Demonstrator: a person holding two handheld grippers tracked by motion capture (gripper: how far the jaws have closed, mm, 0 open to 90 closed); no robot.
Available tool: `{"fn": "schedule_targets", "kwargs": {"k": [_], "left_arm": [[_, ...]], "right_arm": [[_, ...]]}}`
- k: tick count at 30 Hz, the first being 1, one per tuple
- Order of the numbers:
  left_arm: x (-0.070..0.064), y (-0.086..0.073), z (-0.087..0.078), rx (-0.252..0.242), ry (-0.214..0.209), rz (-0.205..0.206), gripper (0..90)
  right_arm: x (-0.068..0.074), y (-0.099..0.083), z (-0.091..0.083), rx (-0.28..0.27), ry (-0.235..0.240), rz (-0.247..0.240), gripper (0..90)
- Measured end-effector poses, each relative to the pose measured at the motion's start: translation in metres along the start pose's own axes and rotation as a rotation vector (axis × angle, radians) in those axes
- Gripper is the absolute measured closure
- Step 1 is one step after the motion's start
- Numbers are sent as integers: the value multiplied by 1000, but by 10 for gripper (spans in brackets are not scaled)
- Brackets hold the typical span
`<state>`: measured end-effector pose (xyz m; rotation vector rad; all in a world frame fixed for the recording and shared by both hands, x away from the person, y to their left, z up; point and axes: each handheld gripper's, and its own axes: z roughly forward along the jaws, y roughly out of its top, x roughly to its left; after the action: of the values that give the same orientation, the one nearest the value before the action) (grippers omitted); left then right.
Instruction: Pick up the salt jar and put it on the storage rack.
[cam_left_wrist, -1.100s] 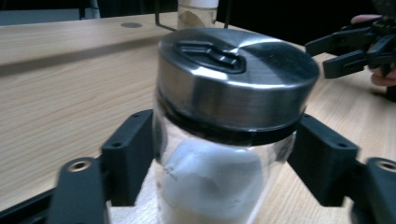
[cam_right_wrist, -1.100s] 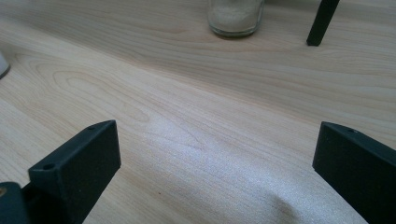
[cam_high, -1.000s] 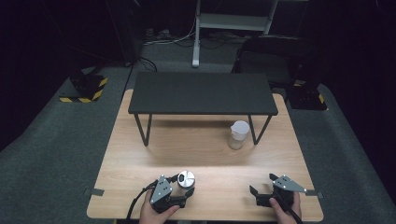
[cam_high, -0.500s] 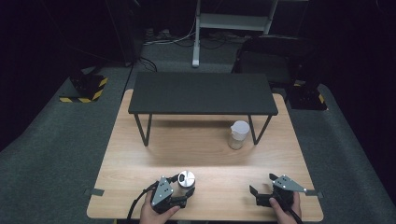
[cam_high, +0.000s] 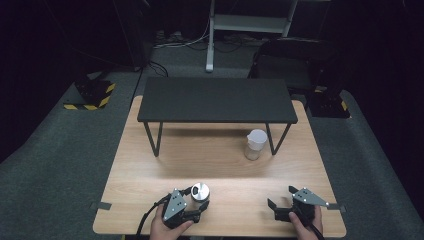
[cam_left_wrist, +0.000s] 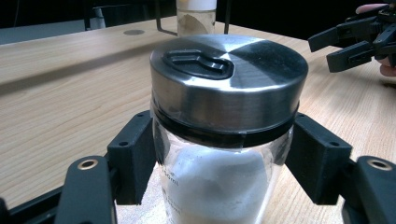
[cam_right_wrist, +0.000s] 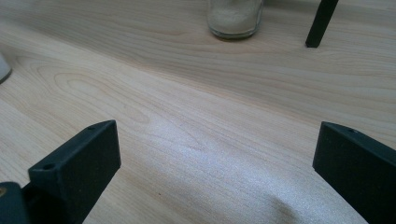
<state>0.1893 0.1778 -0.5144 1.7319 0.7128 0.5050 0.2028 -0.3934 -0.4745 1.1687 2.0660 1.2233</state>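
Note:
A glass jar (cam_left_wrist: 224, 140) of white powder with a steel lid (cam_high: 200, 190) stands near the table's front edge, left of centre. My left gripper (cam_high: 199, 205) is shut on its glass body just below the lid, one pad (cam_left_wrist: 135, 154) on each side. My right gripper (cam_high: 281, 197) hovers at the front right, open with nothing between its fingers, over bare wood (cam_right_wrist: 215, 140); it also appears in the left gripper view (cam_left_wrist: 345, 42). A second jar (cam_high: 255, 145) with a white lid stands by the shelf's right leg.
A black low shelf (cam_high: 215, 100) on thin legs spans the back half of the wooden table (cam_high: 150, 160). One leg (cam_right_wrist: 320, 21) rises just right of the second jar (cam_right_wrist: 235, 18). Dark floor and equipment surround the table.

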Motion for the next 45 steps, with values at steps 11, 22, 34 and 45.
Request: {"fn": "schedule_targets", "kwargs": {"k": [11, 22, 34, 45], "left_arm": [[-2, 2, 0, 1, 3, -6, 312], [-4, 8, -4, -28, 14, -14, 312], [-3, 23, -7, -77, 35, -45, 312], [-2, 51, -10, -94, 75, -38, 312]], "right_arm": [[-1, 0, 0, -1, 3, 4, 5], [-1, -1, -1, -4, 4, 8, 5], [-2, -1, -1, -4, 6, 11, 5], [-3, -1, -1, -4, 9, 14, 5]]}}
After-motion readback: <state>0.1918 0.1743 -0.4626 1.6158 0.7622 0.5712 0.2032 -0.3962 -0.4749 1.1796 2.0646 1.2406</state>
